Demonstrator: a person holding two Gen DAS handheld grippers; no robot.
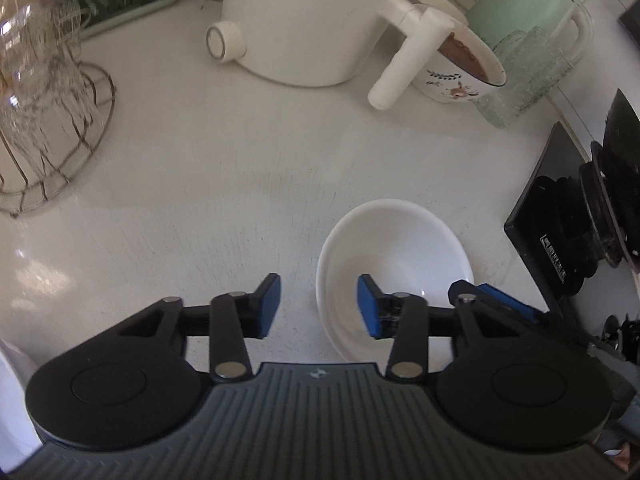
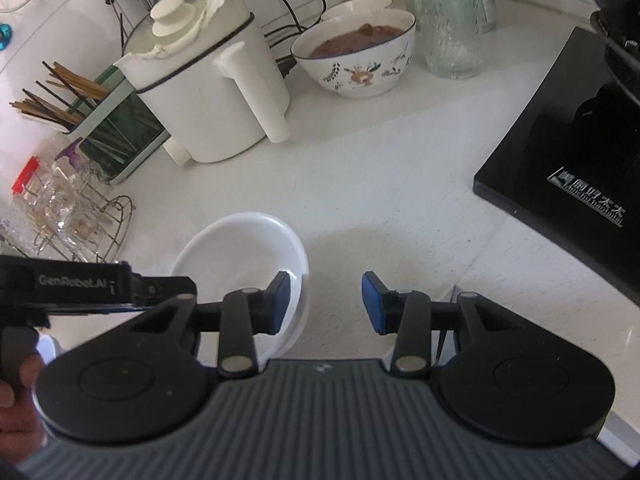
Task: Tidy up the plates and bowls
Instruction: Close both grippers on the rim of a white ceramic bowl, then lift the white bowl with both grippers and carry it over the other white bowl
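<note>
A plain white bowl (image 1: 394, 252) stands empty on the white counter; it also shows in the right wrist view (image 2: 240, 252). My left gripper (image 1: 318, 306) is open, its jaws straddling the bowl's left rim, one blue pad inside the bowl. My right gripper (image 2: 326, 302) is open, its jaws straddling the bowl's right rim, left pad inside. A flowered bowl (image 2: 356, 56) filled with brown food stands at the back; it also shows in the left wrist view (image 1: 460, 68).
A white electric kettle (image 2: 208, 92) stands behind the bowl. A wire rack with glasses (image 1: 40, 100) is at the left. A glass pitcher (image 2: 444, 16) stands at the back right. A black appliance (image 2: 568, 140) is on the right. A chopstick holder (image 2: 80, 100) sits at the left.
</note>
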